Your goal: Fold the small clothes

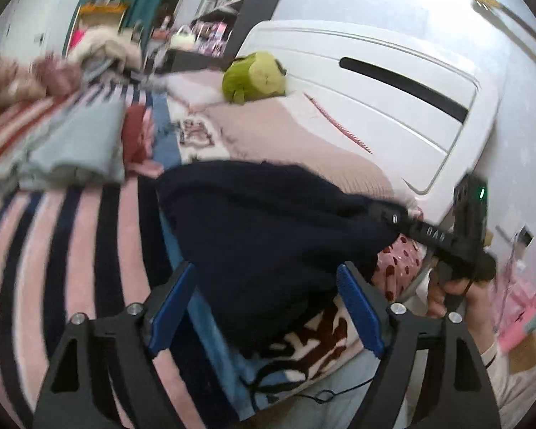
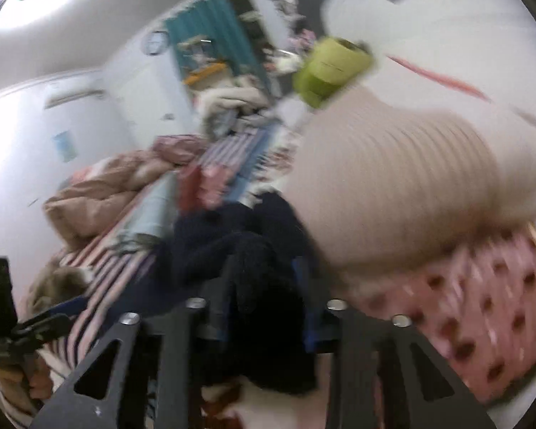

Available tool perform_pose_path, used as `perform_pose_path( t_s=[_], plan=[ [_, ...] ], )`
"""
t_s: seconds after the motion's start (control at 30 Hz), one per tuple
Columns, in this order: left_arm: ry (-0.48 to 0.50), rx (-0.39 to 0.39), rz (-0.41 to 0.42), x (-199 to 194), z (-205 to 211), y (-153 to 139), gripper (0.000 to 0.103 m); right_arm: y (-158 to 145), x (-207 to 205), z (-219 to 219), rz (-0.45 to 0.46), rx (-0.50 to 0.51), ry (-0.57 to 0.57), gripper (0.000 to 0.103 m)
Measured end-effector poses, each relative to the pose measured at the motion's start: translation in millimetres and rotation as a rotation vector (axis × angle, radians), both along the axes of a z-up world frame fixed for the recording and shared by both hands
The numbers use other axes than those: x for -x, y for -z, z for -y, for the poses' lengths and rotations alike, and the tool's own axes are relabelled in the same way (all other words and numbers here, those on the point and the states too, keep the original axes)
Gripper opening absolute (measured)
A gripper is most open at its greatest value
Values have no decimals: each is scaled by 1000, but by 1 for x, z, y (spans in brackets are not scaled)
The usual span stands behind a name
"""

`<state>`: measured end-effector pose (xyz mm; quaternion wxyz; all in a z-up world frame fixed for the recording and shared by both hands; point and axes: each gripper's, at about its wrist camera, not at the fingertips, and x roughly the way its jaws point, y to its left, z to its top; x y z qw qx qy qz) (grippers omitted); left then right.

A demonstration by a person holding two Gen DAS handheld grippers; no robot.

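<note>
On the bed, a dark navy garment lies bunched on the striped blanket, just in front of a beige ribbed pillow. The left hand-held gripper stands spread wide, its 2 blue pads either side of the cloth without pressing it. The right hand-held gripper is pinching a fold of the garment.

I count two tools, one dark garment, one folded blue garment, one green plush toy, and, as far as the blur allows, one pink pillow.
</note>
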<state>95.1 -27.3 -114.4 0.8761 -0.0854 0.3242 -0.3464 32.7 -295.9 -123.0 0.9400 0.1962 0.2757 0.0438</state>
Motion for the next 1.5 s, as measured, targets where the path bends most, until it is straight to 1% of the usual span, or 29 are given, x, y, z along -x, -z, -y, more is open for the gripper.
perform_pose_path(
  t_s=[0.03,0.1,0.17,0.23,0.27,0.3,0.37,0.43,0.5,0.53,0.6,0.67,0.77,0.83,0.9,0.97,1.0,1.03,1.07,1.13,1.17,1.2,1.23,1.27,1.3,1.33,1.4,1.47,1.5],
  plan=[
    [17,21,-36,-6,-2,9,88,14,3,6,-42,-22,8,16],
    [50,56,-117,-18,-1,29,90,31,10,6,-96,12,26,16],
    [57,117,-192,-34,3,44,90,38,19,7,-98,7,28,16],
    [103,211,-242,-48,7,55,90,34,25,12,-85,-40,13,16],
    [110,240,-264,-54,10,58,93,31,25,14,-85,-42,8,16],
    [99,247,-286,-61,15,61,94,27,24,14,-87,-34,-1,19],
    [88,252,-319,-69,22,65,94,22,23,13,-89,-11,-7,19],
    [77,256,-337,-70,24,67,89,21,22,11,-96,-5,-13,19],
    [61,229,-335,-68,24,67,74,21,22,7,-101,-4,-21,19],
    [54,221,-334,-67,24,68,72,22,21,5,-103,-10,-27,19],
    [37,214,-320,-62,21,67,61,22,20,3,-102,-22,-36,19],
    [20,217,-299,-54,18,63,56,20,21,0,-98,-22,-45,19],
    [5,239,-270,-46,10,55,51,16,26,-5,-96,-23,-76,19],
    [9,226,-236,-34,-3,46,51,15,29,-11,-105,-47,-125,19],
    [10,194,-219,-21,-18,39,51,18,32,-19,-125,-66,-188,19],
    [11,158,-218,-8,-34,36,51,22,36,-32,-147,-101,-276,24],
    [18,139,-228,-2,-45,36,52,25,37,-37,-165,-125,-336,31],
    [32,119,-246,2,-53,37,53,26,38,-40,-180,-139,-372,40],
    [48,96,-264,4,-58,37,56,26,39,-41,-189,-146,-390,45],
    [66,41,-284,7,-65,39,60,18,38,-36,-178,-148,-388,64],
    [66,23,-276,8,-68,35,62,11,34,-30,-166,-160,-392,67],
    [69,23,-269,9,-73,33,69,5,29,-26,-160,-165,-392,70],
    [75,34,-262,8,-76,28,72,-3,21,-20,-159,-165,-392,76],
    [93,59,-257,6,-81,22,79,-7,15,-18,-164,-163,-399,80],
    [121,87,-255,2,-85,16,82,-12,1,-15,-186,-160,-426,89],
    [128,96,-252,-2,-87,13,82,-13,-7,-16,-204,-160,-442,94],
    [111,76,-259,-15,-90,9,83,-8,-35,-21,-287,-203,-515,95],
    [113,84,-306,-30,-89,13,83,7,-58,-27,-388,-276,-594,97],
    [118,105,-348,-38,-87,19,83,21,-70,-34,-460,-303,-626,97]
  ],
)
